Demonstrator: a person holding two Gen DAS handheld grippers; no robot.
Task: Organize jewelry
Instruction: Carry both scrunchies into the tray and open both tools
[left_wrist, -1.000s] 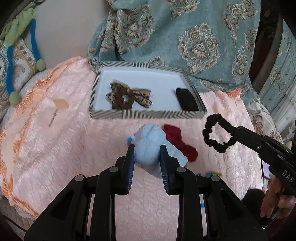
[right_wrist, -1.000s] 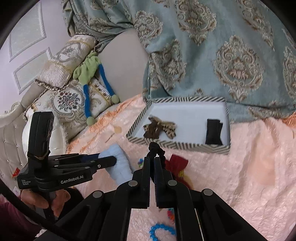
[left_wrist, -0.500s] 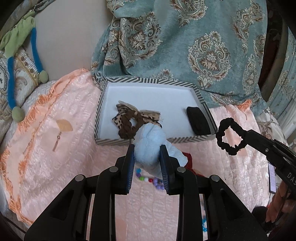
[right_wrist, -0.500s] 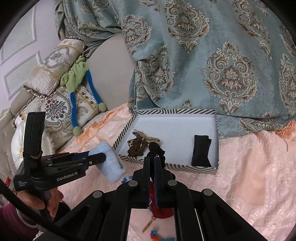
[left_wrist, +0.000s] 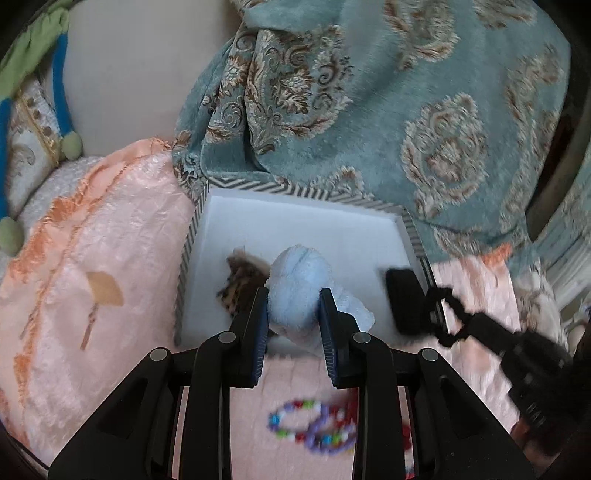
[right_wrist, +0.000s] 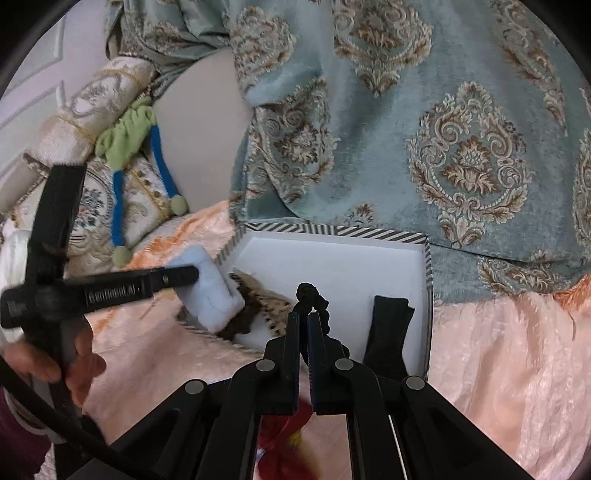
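Note:
A white tray with a striped rim lies on the pink cover. In it are a leopard-print bow and a black hair piece. My left gripper is shut on a fluffy light-blue scrunchie and holds it over the tray's near edge, above the bow. My right gripper is shut on a black scrunchie at the tray's near right side, beside the black hair piece.
Beaded bracelets lie on the pink cover below the left gripper. A red item lies under the right gripper. A teal patterned blanket rises behind the tray. Cushions and a green-blue toy sit at the left.
Both grippers have moved forward toward the tray with their scrunchies. The blue scrunchie is now over the tray's near edge and the black one is beside the black hair piece.

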